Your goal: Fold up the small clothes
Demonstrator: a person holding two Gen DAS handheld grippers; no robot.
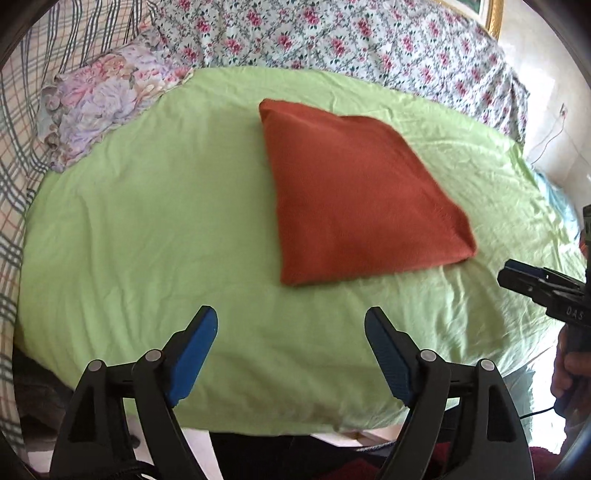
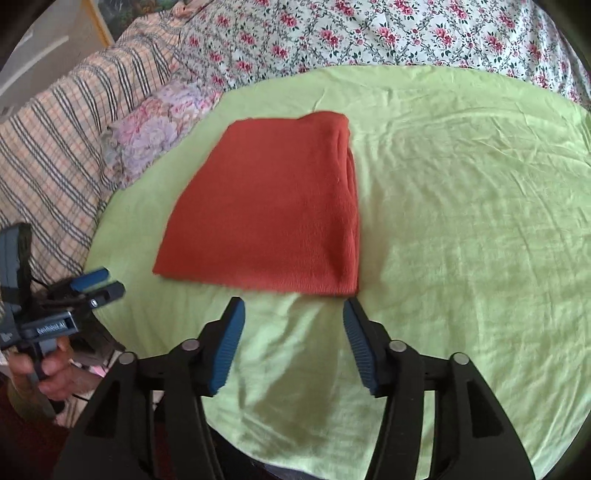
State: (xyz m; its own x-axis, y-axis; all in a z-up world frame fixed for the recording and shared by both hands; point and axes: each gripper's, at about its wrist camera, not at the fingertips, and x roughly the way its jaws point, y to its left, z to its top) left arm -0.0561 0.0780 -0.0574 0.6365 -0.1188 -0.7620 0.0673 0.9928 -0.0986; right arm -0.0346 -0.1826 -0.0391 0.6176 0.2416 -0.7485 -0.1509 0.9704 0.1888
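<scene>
A rust-orange knit garment [image 1: 354, 195] lies folded into a flat rectangle on the light green sheet [image 1: 147, 221]. It also shows in the right wrist view [image 2: 269, 206], with its folded edges stacked along the right side. My left gripper [image 1: 291, 321] is open and empty, hovering over the sheet short of the garment's near edge. My right gripper [image 2: 293, 310] is open and empty, just short of the garment's near right corner. The right gripper also shows at the right edge of the left wrist view [image 1: 517, 275]. The left gripper shows at the left edge of the right wrist view [image 2: 98, 282].
A folded pastel floral cloth [image 1: 107, 96] lies at the sheet's far left corner. A rose-print bedspread [image 1: 332, 33] covers the bed behind. A plaid blanket [image 2: 55, 147] lies to the left. The sheet's near edge [image 1: 277, 424] drops off below my grippers.
</scene>
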